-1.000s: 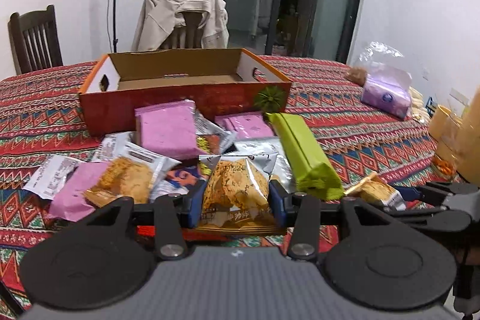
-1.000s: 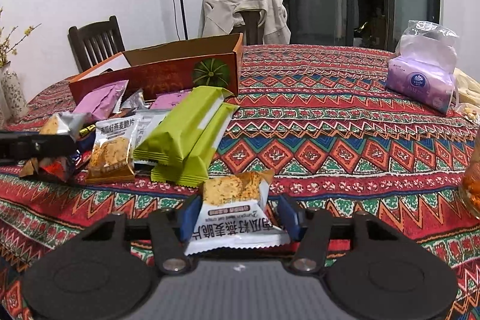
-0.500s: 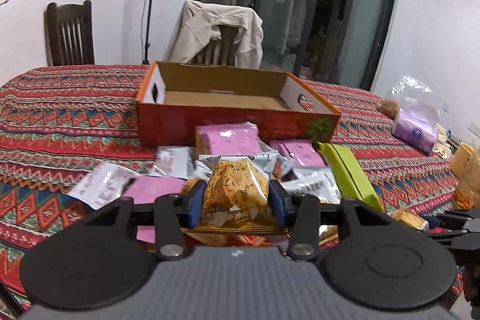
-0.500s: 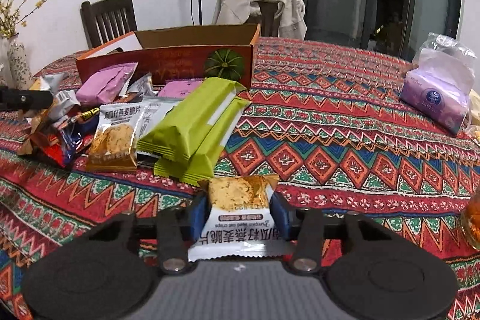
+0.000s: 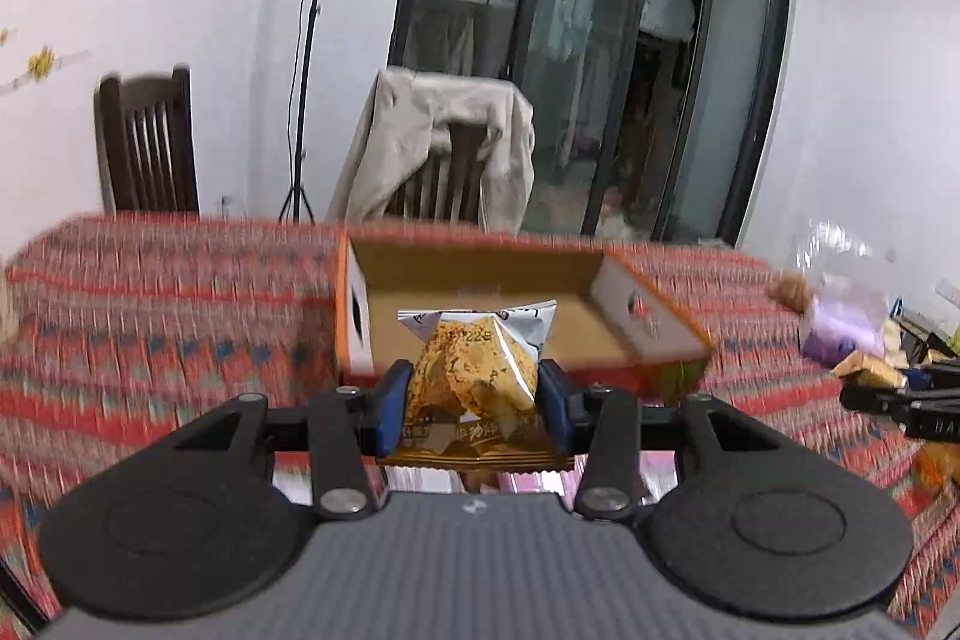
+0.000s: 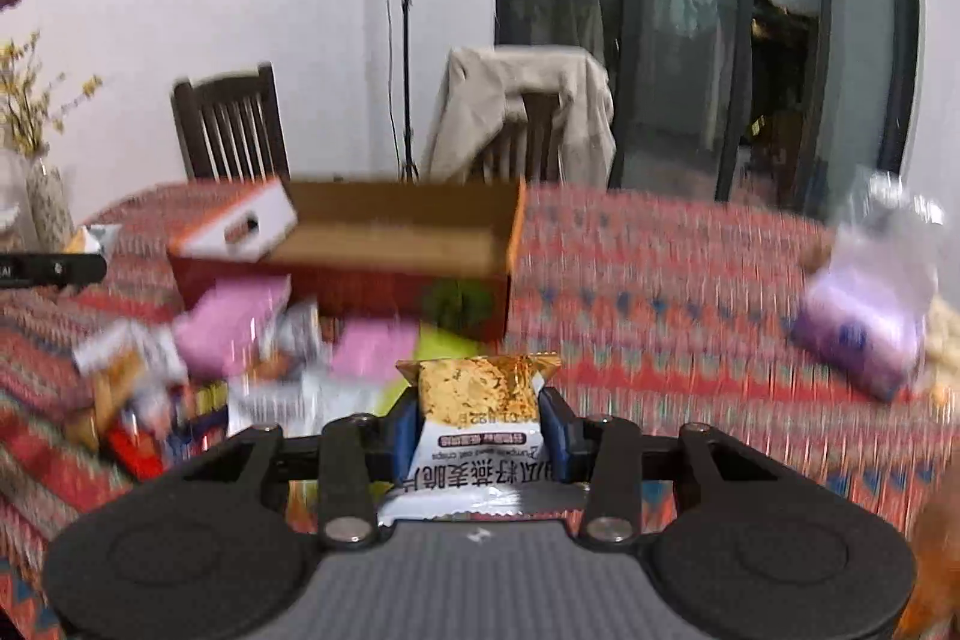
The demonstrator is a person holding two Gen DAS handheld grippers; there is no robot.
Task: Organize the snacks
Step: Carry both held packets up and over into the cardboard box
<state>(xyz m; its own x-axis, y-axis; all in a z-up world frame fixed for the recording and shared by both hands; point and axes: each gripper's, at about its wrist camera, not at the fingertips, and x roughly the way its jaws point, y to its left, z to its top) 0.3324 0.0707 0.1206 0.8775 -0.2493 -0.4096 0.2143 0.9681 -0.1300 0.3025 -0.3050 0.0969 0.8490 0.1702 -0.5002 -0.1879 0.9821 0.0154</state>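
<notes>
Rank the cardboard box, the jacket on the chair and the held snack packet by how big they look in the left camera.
1. Cardboard box
2. Jacket, close to the box; it stands farther off, so the order is unsure
3. Snack packet, smallest, though nearest

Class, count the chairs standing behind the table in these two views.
2: a bare dark wooden chair on the left, and a chair draped with a beige jacket nearer the glass doors. Others may be out of view.

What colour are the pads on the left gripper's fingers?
Blue pads, clearest in the left wrist view.

The right gripper (image 6: 478, 421) pinches an oat-crisp packet (image 6: 480, 418) above the patterned tablecloth (image 6: 660, 280), facing the cardboard box (image 6: 384, 244).
</notes>
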